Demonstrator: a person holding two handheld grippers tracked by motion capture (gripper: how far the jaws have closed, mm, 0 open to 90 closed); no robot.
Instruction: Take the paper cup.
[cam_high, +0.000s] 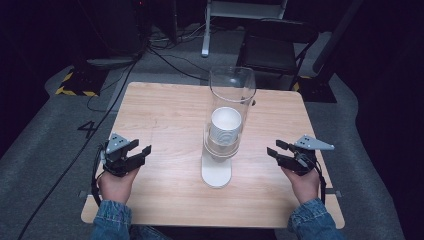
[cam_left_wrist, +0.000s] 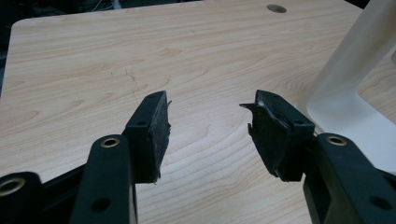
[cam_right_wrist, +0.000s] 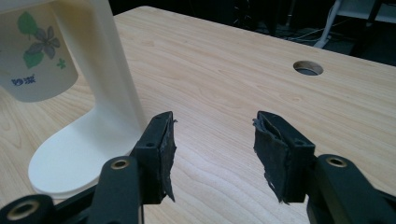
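From the high view we saw a light wooden table (cam_high: 165, 125) with a cup dispenser (cam_high: 227, 125) standing at its middle: a clear upright tube on a white stand, holding a stack of white paper cups (cam_high: 225, 125). The left gripper (cam_high: 140, 150) rested near the table's left edge and the right gripper (cam_high: 274, 149) near its right edge, both well apart from the dispenser and pointing inward toward it. In the left gripper view, its two black jaws stood apart over bare wood with nothing between them, and the dispenser's white stand (cam_left_wrist: 345, 88) rose to the far right. In the right gripper view, the jaws likewise gaped, holding nothing, with the stand's round foot (cam_right_wrist: 74, 158) at the left and the lowest cup (cam_right_wrist: 37, 56), printed with a flower, hanging above it. We judged that the work had not yet started: the likely next move called for one gripper to steady the stand while the other reached for the lowest cup's wall.
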